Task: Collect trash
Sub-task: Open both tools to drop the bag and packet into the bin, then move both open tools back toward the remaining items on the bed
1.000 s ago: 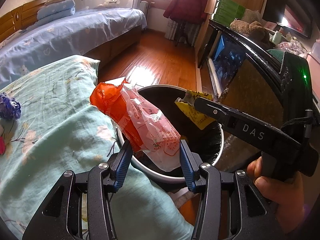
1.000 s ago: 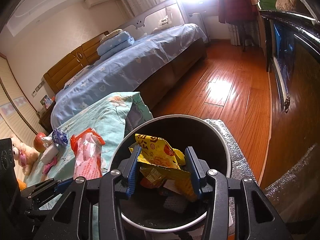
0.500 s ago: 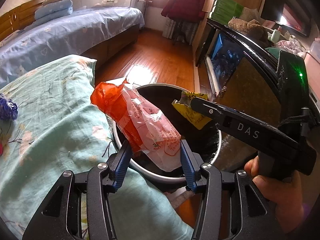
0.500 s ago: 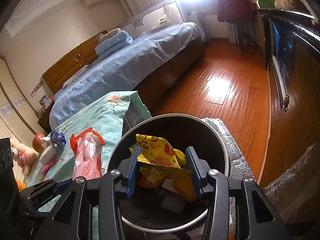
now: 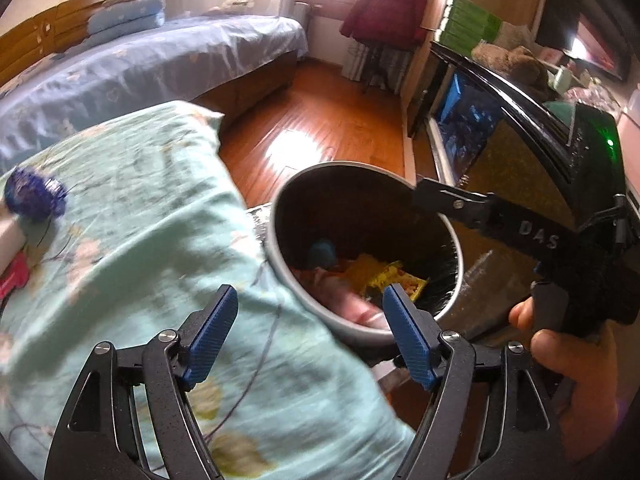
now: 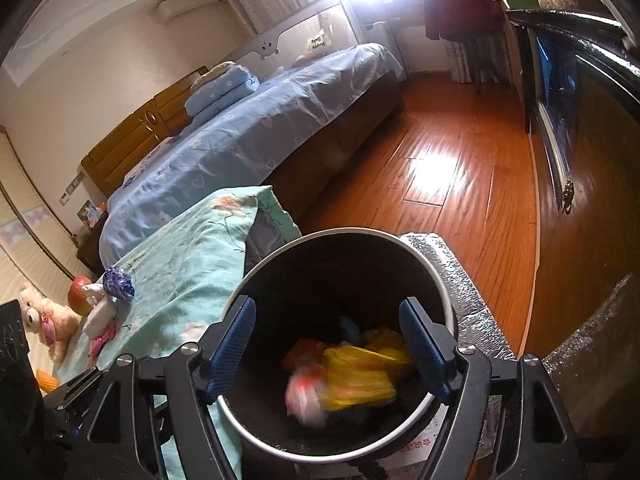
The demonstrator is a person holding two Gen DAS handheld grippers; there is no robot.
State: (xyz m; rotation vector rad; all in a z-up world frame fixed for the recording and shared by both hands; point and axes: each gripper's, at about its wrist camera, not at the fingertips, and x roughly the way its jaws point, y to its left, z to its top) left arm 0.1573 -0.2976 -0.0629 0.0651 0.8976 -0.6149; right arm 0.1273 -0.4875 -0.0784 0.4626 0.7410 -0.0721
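both fingers [image 5: 212, 320] spread above bin [image 6: 440, 292]

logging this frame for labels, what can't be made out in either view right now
- Orange-and-white plastic wrapper in the round black trash bin: motion-blurred in right wrist view, print unreadable.
- Yellow snack packet: smeared, label illegible.
- Bin bottom: hidden by trash, both views.
- Small blue object in the bin: too blurred to identify, left wrist view.
- Purple crinkled foil ball: blurred.

bins: 1 [image 6: 436, 280] | yellow wrappers: 1 [image 6: 360, 376] | orange-white bags: 1 [image 6: 306, 398] | grippers: 2 [image 5: 308, 332] [image 6: 328, 344]
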